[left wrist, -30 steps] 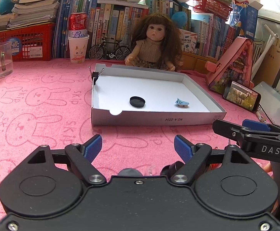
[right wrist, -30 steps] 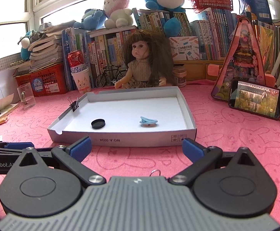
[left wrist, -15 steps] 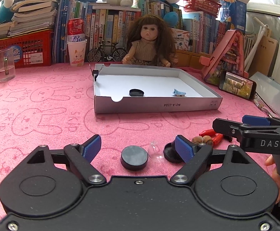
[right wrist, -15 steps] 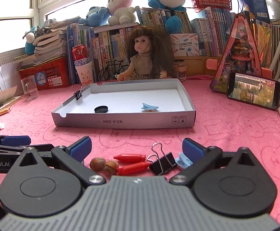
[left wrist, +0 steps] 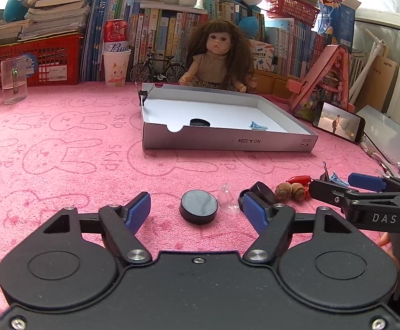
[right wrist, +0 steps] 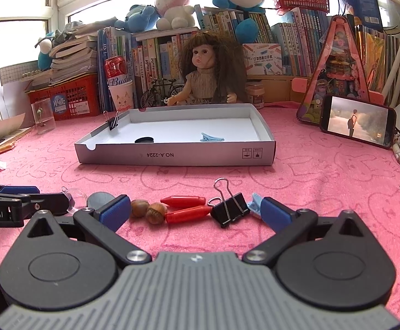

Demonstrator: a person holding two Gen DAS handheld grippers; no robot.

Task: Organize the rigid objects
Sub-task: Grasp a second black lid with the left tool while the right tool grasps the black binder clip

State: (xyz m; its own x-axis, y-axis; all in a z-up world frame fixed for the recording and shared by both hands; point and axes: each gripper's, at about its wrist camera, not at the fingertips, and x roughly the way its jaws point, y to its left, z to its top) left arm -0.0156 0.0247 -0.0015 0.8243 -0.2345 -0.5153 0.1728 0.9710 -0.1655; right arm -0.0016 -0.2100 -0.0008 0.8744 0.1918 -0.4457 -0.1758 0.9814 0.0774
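A child's room in a home is indicated by the bench covered with a pink rabbit-print cloth, the long-haired brown-haired doll, the plush pink-and-white rabbit toy and the row of upright children's books seen behind.

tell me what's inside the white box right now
Inside the white box lie a black disc and a blue hair clip; a binder clip grips its left wall. The near wall hides the floor strip just behind it.
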